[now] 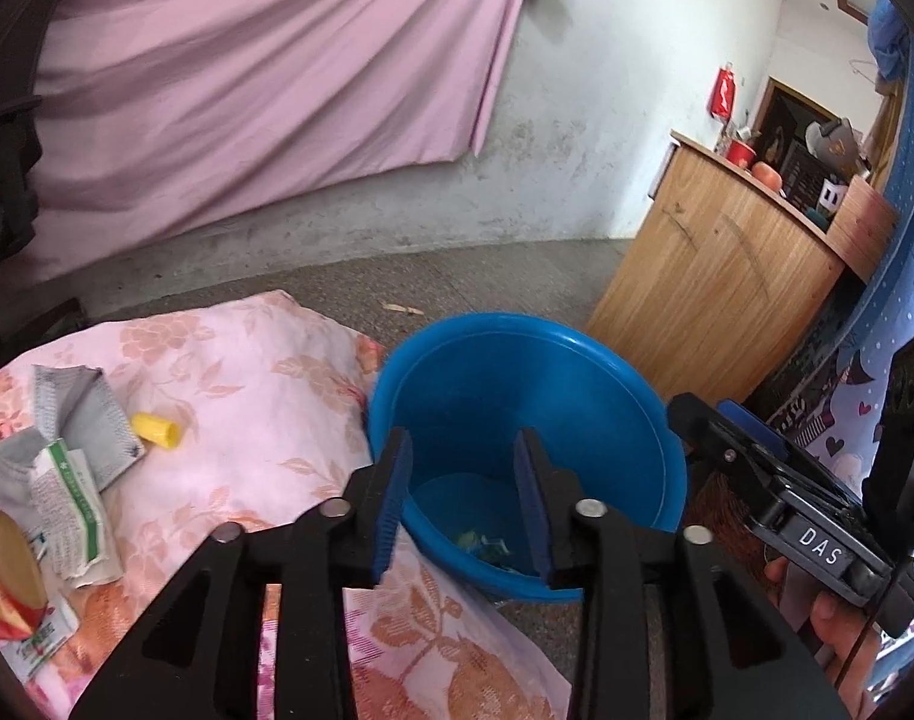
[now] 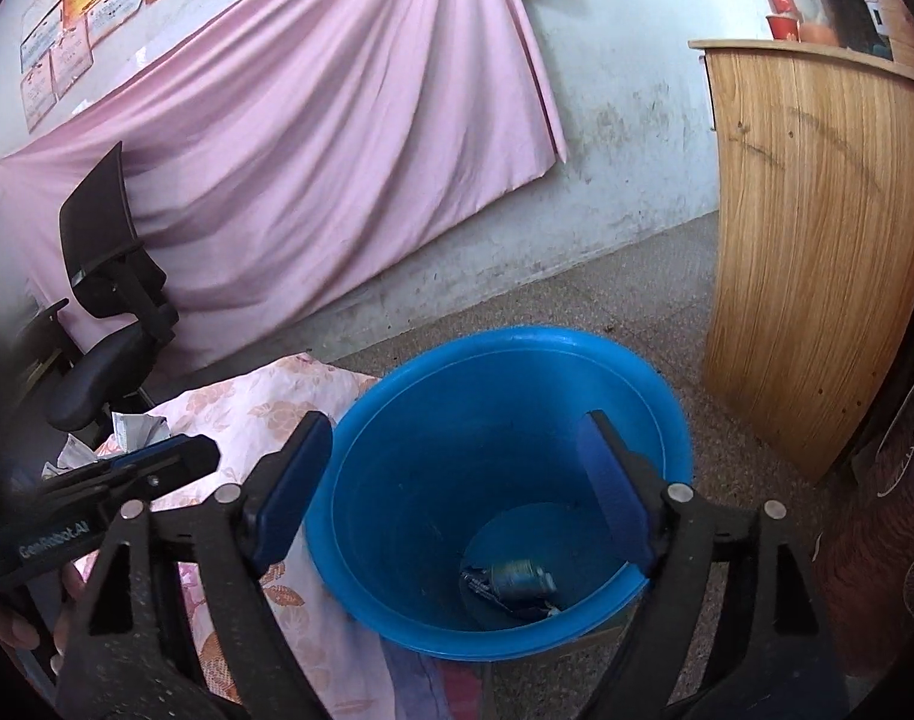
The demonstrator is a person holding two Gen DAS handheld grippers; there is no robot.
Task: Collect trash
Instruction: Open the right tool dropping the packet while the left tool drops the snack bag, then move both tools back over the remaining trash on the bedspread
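Currently both grippers hang above a round blue plastic bucket [image 2: 499,480] standing on the grey floor, just right of a surface covered by a pink floral cloth [image 1: 265,420]. Left gripper [image 1: 463,498]: jaws parted to a moderate gap, nothing between the blue pads, aimed over the near-left rim of the bucket. Right gripper [image 2: 457,486]: jaws spread wide, empty, centred over the bucket's mouth. Bucket bottom holds a small crumpled wrapper, greenish-blue [image 2: 511,585]. Trash left on the floral cloth, far left in the left wrist view: a small yellow plastic cap [image 1: 156,431] lying on its side, a torn grey-and-white paper packet [image 1: 82,426] touching it on the left, a white packet with a green stripe [image 1: 76,516] nearer, and a red-and-yellow snack wrapper [image 1: 10,582] at the near-left edge. A wooden cabinet [image 2: 817,228] stands far right of the bucket; a pink sheet [image 2: 313,138] hangs on the far wall.
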